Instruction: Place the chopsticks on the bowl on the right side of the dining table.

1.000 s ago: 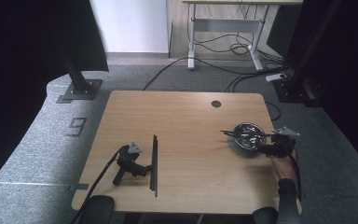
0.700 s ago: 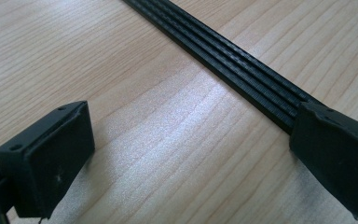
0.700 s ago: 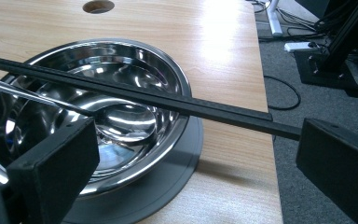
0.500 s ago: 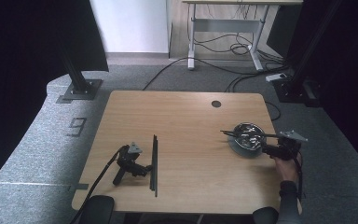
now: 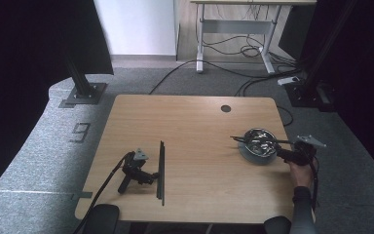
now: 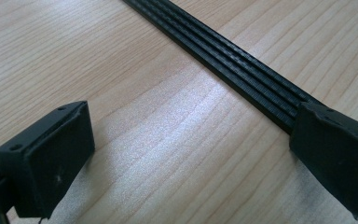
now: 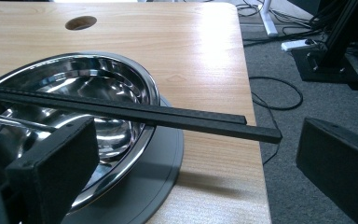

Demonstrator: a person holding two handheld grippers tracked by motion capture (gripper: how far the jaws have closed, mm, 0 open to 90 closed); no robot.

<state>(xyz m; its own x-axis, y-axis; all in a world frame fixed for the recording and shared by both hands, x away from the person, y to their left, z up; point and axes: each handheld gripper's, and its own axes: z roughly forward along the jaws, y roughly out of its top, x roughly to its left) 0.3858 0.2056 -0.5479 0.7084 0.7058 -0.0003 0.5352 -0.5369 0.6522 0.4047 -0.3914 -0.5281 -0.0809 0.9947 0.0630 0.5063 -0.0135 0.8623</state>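
Right gripper (image 7: pixel 186 154): jaws wide apart, holding nothing.
Sticks (image 7: pixel 135 114): two black ones just past the jaws, tips between them, lying across the bowl.
Long way: sideways, ends poking toward the gripper's right jaw.
Bowl (image 7: pixel 98 84): shiny, ahead and left, on a grey plate (image 7: pixel 165 154).
Left gripper (image 5: pixel 137 168): far off, jaws wide, resting beside other sticks (image 5: pixel 161 170).
Nearer hand: the right one, I think.
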